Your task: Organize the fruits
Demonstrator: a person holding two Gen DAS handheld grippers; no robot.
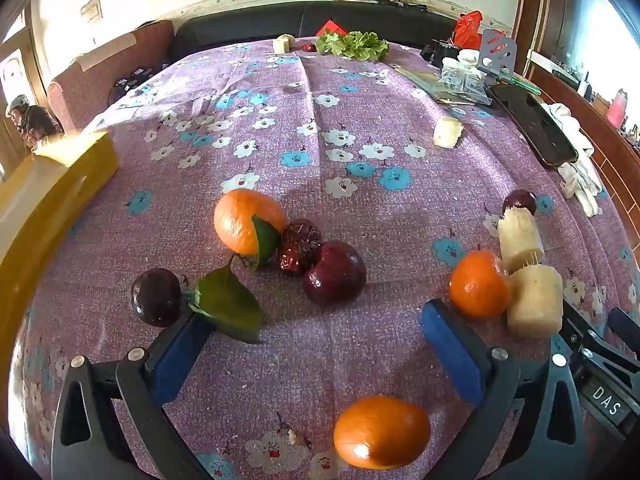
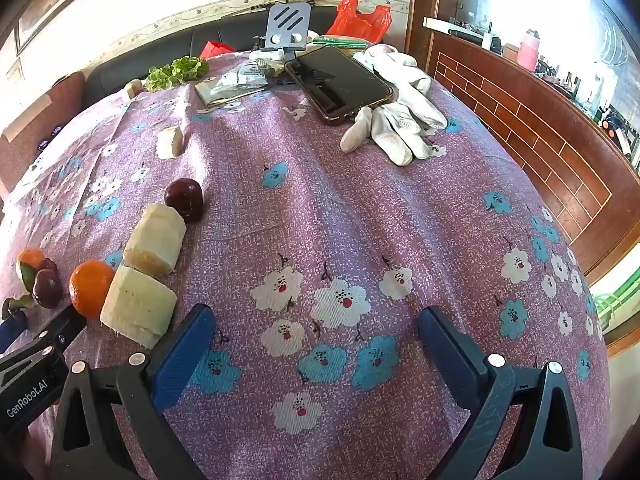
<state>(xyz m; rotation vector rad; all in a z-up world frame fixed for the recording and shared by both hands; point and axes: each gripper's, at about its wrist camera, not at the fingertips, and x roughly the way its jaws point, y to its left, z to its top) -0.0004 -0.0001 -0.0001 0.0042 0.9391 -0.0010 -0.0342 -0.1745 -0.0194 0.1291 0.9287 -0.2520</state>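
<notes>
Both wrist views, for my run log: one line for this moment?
left gripper: open, empty | right gripper: open, empty | oranges, plums: loose on cloth | stage: no grasp yet

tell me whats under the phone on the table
The phone lies partly on a white glove and the flowered tablecloth. Anything else beneath it is hidden.

A matt woven floral tablecloth covered the counter. The plums shone glossy and smooth; the tangerine gleamed with a dimpled skin. The phone was glassy beside soft white cloth gloves.
</notes>
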